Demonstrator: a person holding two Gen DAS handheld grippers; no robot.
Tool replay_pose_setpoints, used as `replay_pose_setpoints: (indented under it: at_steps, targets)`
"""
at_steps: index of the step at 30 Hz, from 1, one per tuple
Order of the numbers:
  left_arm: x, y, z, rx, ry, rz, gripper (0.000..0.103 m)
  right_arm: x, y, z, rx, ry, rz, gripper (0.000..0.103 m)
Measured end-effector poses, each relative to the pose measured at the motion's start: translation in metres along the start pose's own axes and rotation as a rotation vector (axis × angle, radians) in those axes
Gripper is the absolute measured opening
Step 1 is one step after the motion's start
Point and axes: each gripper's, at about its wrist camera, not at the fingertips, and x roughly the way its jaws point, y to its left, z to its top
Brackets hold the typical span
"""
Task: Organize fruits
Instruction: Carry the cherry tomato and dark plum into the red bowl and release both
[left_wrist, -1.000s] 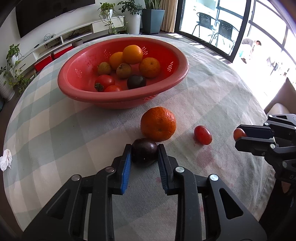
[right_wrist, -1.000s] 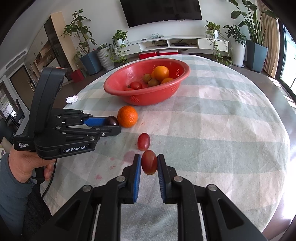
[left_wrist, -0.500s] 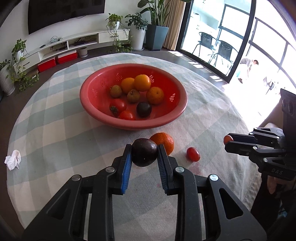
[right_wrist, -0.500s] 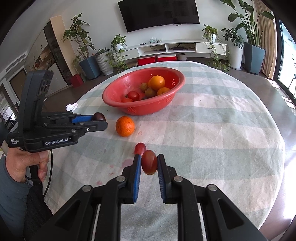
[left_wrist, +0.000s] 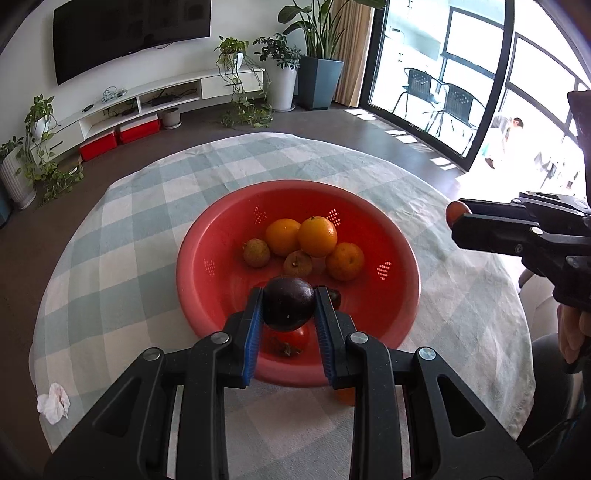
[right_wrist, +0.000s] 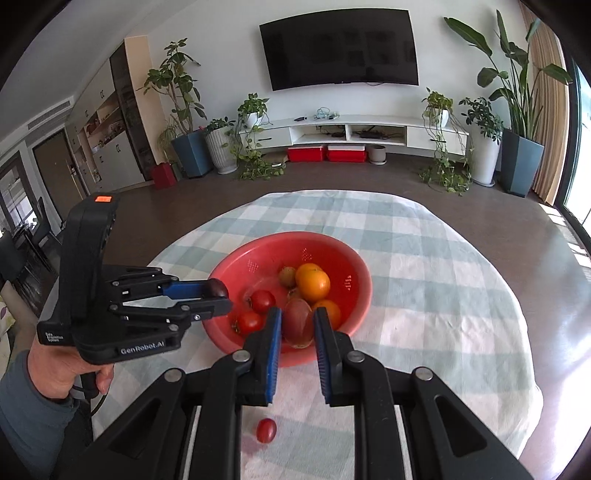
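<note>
Fruits (left_wrist: 288, 308) over red colander (left_wrist: 207, 266)

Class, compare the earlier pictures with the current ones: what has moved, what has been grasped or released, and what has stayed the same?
Both grippers rose from the tablecloth toward the red bowl. The left gripper carried its dark purple fruit over the bowl; the right gripper brought its red tomato above the near rim. Nothing was grasped or released. One small tomato stayed on the cloth; the bowl's fruit stayed put.
</note>
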Motion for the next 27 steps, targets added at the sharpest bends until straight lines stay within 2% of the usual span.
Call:
replay_pose_setpoints:
  at_steps: [5,12,17,27]
  targets:
    - [0.028,0.011,0.011,-0.009,0.007,0.019,0.025,0.041,0.007,0.013,-0.044,0.059,0.009,0.02]
    - [0.053,0.018,0.01,-0.022,0.032,0.023,0.025,0.086,0.012,0.009,-0.102,0.134,-0.008,0.02]
    - [0.063,0.016,0.007,-0.008,0.059,0.028,0.025,0.102,0.014,0.006,-0.132,0.165,-0.03,0.02]
    - [0.067,0.018,0.006,0.0,0.05,0.035,0.026,0.114,0.012,-0.002,-0.145,0.211,-0.05,0.02]
